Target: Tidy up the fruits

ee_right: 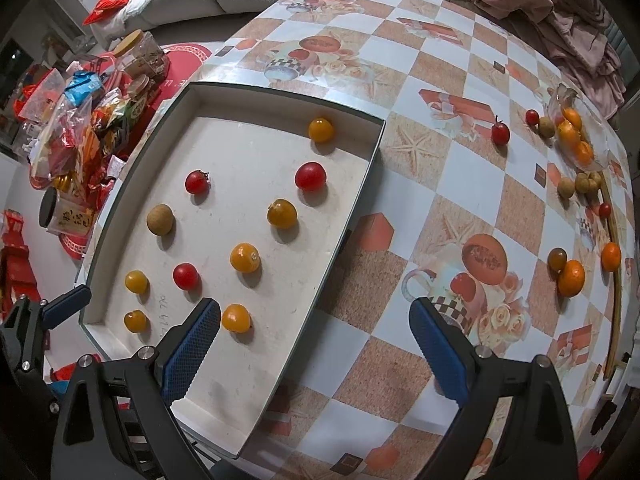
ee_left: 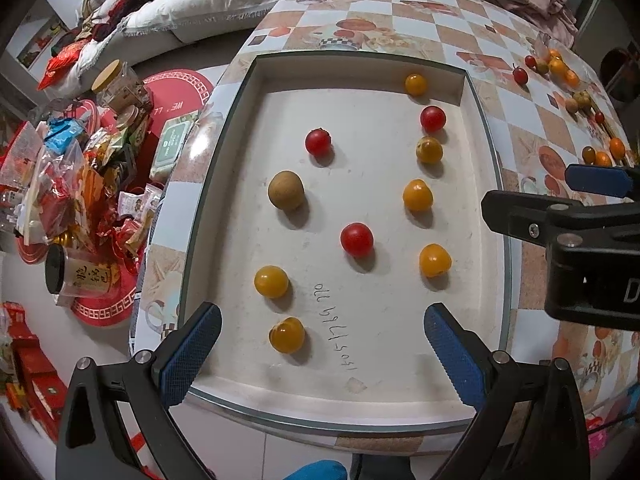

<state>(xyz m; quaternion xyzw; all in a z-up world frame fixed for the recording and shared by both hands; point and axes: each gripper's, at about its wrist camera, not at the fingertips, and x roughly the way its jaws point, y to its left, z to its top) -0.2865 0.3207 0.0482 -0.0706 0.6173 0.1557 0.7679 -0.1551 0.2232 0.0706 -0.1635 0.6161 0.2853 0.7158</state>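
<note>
A shallow white tray (ee_left: 360,396) (ee_right: 352,216) lies on the checkered table. In it are several small fruits: red tomatoes (ee_left: 357,239) (ee_right: 310,176), yellow-orange ones (ee_left: 435,260) (ee_right: 236,318) and a brown longan (ee_left: 286,191) (ee_right: 160,219). My left gripper (ee_left: 322,354) is open and empty over the tray's near edge. My right gripper (ee_right: 314,346) is open and empty over the tray's right rim; it also shows in the left wrist view (ee_left: 560,204). More loose fruits (ee_right: 571,277) lie at the table's far right, some in a clear plastic bag (ee_right: 576,136).
The table (ee_right: 400,80) has a glossy checkered cloth. A low red side table (ee_left: 80,208) piled with snack packets and jars stands to the left. Pink clothes (ee_right: 540,8) lie beyond the table's far edge. A sofa with cushions (ee_left: 192,4) is behind.
</note>
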